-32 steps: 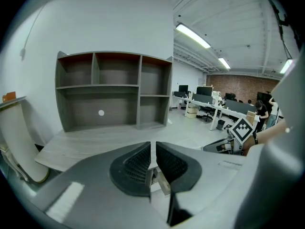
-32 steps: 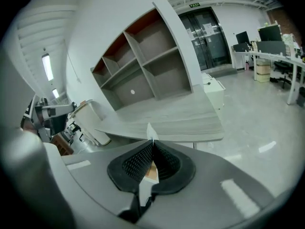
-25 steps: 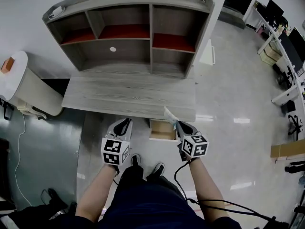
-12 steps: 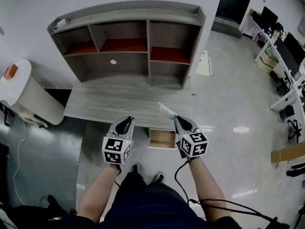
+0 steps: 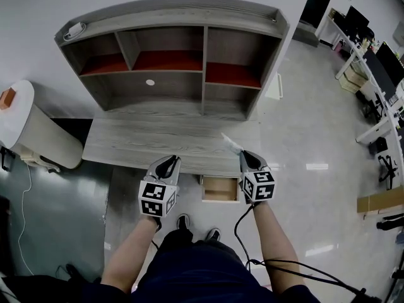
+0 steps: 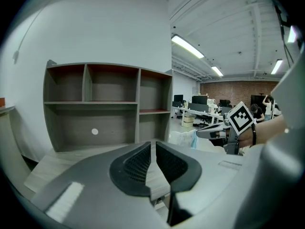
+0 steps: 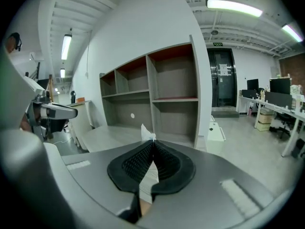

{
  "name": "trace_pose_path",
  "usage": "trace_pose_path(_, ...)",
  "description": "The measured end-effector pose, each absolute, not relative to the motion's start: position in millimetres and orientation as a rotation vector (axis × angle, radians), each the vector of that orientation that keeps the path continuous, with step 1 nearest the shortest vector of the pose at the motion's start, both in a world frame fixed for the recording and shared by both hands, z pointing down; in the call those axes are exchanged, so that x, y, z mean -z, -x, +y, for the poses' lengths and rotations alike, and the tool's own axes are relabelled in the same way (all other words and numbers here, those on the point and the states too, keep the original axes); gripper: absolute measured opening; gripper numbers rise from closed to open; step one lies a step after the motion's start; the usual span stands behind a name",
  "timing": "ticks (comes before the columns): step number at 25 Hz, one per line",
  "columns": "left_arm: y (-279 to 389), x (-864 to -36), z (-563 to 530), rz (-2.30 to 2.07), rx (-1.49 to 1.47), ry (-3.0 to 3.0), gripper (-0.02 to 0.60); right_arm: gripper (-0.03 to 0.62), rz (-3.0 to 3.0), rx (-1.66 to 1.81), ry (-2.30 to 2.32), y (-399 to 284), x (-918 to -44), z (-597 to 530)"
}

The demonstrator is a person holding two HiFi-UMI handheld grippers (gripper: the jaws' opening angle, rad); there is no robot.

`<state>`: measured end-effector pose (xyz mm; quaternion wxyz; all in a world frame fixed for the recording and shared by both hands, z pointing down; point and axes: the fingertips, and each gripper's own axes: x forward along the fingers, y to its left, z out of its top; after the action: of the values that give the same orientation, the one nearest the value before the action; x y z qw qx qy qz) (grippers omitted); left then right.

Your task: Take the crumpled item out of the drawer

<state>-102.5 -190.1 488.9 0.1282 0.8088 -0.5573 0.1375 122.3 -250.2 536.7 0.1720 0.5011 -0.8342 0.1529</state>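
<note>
The crumpled item (image 5: 230,142) is a white wad of paper or plastic. It sticks out forward from my right gripper (image 5: 242,154), which is shut on it above the desk's front edge. In the right gripper view the crumpled item (image 7: 147,133) is pinched between the closed pads of that gripper (image 7: 152,142). The drawer (image 5: 220,189) stands pulled out below the desk, between my two hands, and its light wooden inside looks bare. My left gripper (image 5: 167,163) hovers left of the drawer; in its own view only a thin slit shows at the left gripper (image 6: 153,144) and nothing is between the pads.
A grey wooden desk (image 5: 158,137) carries a shelf unit (image 5: 177,49) with red-lined compartments. A white round bin (image 5: 25,118) stands at the left. Glossy floor, office desks and chairs (image 5: 379,62) lie to the right. A cable (image 5: 284,267) trails from my right arm.
My right gripper has lifted the crumpled item from over the drawer up to the desk's front edge. The left gripper has stayed beside the drawer.
</note>
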Motion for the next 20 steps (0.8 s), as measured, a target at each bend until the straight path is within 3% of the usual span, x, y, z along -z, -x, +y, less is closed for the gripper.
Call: trace_pose_path(20, 245.9, -570.2, -177.1, -1.628, -0.653, -2.207, 0.035, 0.008, -2.207, -0.213, -1.038, 67.6, -667.6, -304.7)
